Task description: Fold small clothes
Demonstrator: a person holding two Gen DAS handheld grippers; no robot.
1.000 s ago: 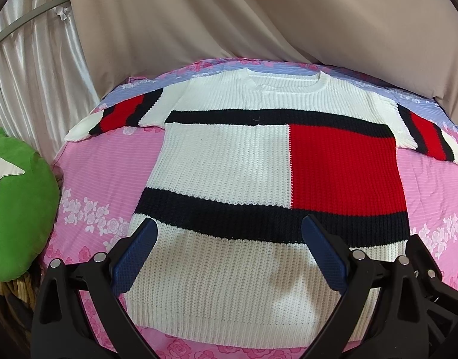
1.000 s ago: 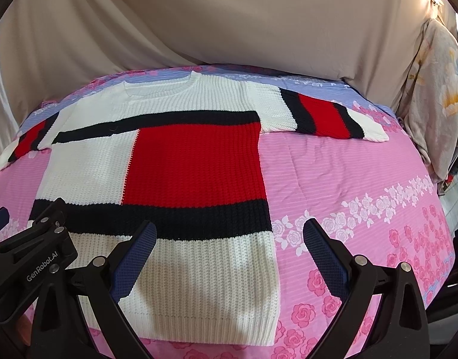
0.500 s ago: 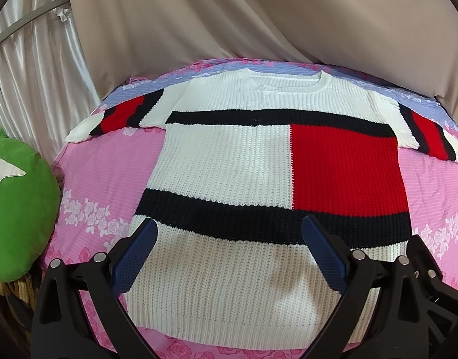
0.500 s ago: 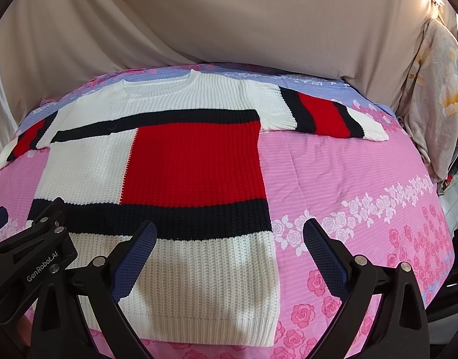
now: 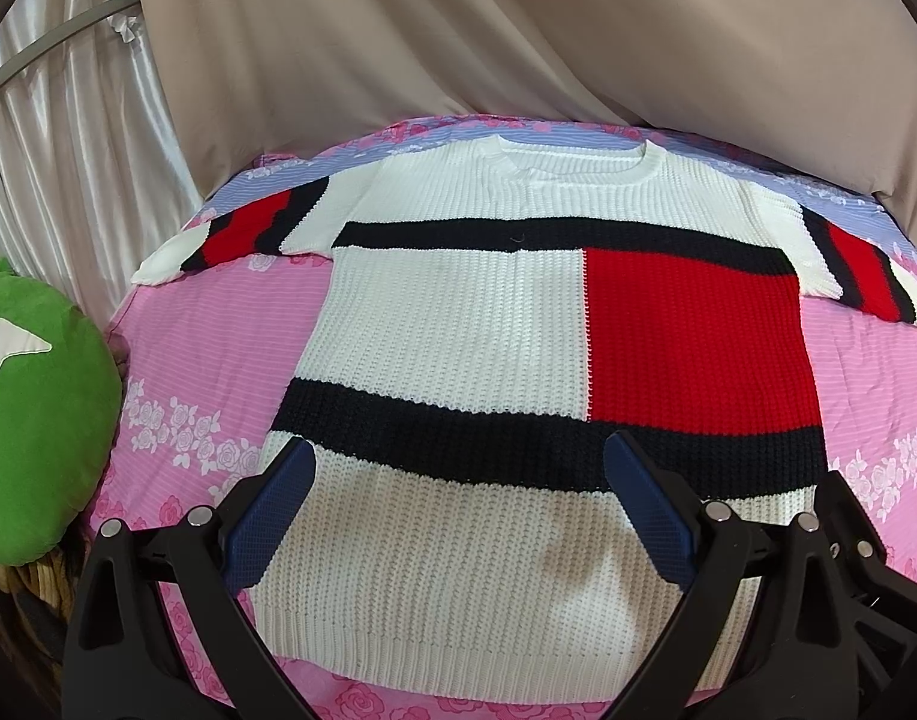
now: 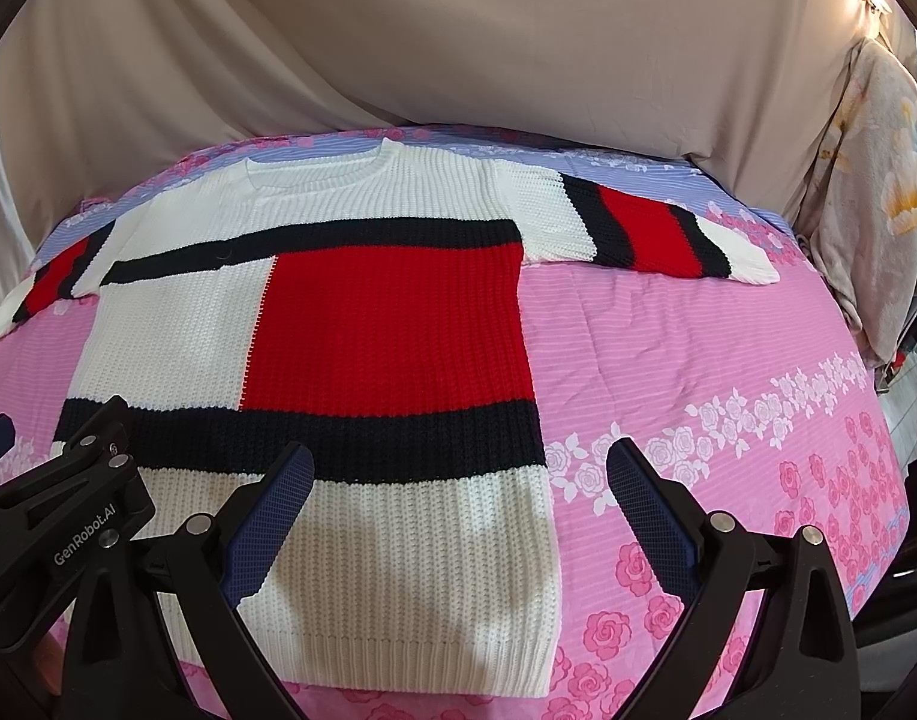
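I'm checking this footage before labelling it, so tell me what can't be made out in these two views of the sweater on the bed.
- Sweater hem corners: in the left wrist view, covered by the left gripper arms.
- Sweater's left sleeve cuff: right wrist view, cut off by the frame edge.
- Green cushion: left wrist view, cut off at the left edge.
- Underside of the sweater: hidden in both views, lying flat on the bedsheet.

We hold our left tongs (image 5: 458, 504) with the two blue-padded fingers (image 5: 269, 513) spread wide, gripping nothing. Our right tongs (image 6: 461, 507) gape just as wide and are equally empty, their blue pads (image 6: 650, 510) angled outward. In the right wrist view the left tongs' black body sits just beside the right one, on its left, both level and pointing forward.
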